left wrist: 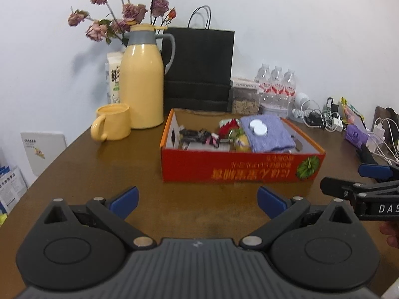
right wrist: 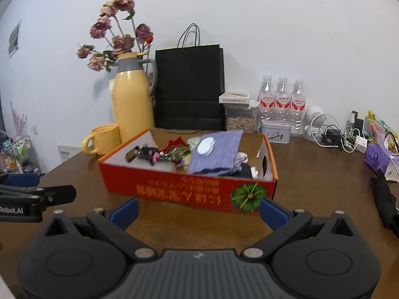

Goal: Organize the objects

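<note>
An open red cardboard box (left wrist: pixel 239 167) (right wrist: pixel 174 189) sits mid-table. Inside lie a folded purple cloth (left wrist: pixel 269 134) (right wrist: pixel 214 154) with two white discs (left wrist: pixel 258 127) (right wrist: pixel 205 146) on top, a black-and-pink item (left wrist: pixel 199 137) (right wrist: pixel 149 154), and red and green packets (left wrist: pixel 230 127) (right wrist: pixel 177 149). My left gripper (left wrist: pixel 198 203) hovers open over bare table in front of the box, nothing between its blue-padded fingers. My right gripper (right wrist: pixel 199 210) is open too, just before the box's front wall. Each gripper shows at the edge of the other's view: the right one (left wrist: pixel 361 182), the left one (right wrist: pixel 37 191).
A yellow thermos (left wrist: pixel 142 79) (right wrist: pixel 133 99), yellow mug (left wrist: pixel 112 122) (right wrist: pixel 102 139), dried flowers (left wrist: pixel 119 12) and black paper bag (left wrist: pixel 199 69) (right wrist: pixel 189 87) stand behind the box. Three water bottles (left wrist: pixel 276 87) (right wrist: pixel 281 102), tins, chargers and cables (right wrist: pixel 334 134) crowd the back right. A black folded item (right wrist: pixel 386 204) lies at right.
</note>
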Tool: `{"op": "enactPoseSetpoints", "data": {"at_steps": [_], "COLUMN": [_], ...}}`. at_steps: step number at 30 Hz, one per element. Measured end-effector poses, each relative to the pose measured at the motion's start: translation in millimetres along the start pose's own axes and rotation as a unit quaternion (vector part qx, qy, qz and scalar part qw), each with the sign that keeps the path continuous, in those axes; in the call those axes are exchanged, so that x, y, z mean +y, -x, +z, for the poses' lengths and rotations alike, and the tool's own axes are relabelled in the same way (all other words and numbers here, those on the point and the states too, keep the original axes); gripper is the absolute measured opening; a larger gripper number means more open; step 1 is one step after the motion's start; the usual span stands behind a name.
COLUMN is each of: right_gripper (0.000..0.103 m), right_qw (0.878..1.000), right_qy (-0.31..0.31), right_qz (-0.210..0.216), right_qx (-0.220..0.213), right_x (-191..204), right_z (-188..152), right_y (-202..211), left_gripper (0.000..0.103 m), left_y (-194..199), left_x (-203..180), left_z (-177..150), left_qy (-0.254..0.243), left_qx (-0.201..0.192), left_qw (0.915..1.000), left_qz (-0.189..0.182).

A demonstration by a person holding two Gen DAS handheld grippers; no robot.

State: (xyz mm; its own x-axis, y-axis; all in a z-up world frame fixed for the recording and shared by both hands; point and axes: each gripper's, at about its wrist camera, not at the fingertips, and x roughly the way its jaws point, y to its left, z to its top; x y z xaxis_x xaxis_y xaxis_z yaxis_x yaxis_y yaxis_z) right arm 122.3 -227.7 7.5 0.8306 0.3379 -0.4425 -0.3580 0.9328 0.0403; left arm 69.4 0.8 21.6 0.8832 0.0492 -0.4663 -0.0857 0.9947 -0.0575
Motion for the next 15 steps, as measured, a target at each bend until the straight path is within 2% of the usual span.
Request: {"op": "enactPoseSetpoints", "data": {"at_steps": [6, 15], "right_gripper": [0.103, 0.103], "right_qw": [1.000, 1.000], "right_qy": [-0.004, -0.008], "right_qz": [0.000, -0.001], "right_qx": [0.016, 0.024], "right_x": [4.8, 5.4], "right_z": [-9.5, -12.6], "right_y": [8.4, 7.7], "left_gripper": [0.103, 0.103], "left_y": [9.4, 8.6], "left_x": [5.1, 4.0], "left_z": [-14.3, -15.4], "left_qy": [0.006, 0.007], "left_qx": [0.017, 0.021], "left_qw": [0.9998, 0.9997], "left_qz": [0.002, 0.002]}}
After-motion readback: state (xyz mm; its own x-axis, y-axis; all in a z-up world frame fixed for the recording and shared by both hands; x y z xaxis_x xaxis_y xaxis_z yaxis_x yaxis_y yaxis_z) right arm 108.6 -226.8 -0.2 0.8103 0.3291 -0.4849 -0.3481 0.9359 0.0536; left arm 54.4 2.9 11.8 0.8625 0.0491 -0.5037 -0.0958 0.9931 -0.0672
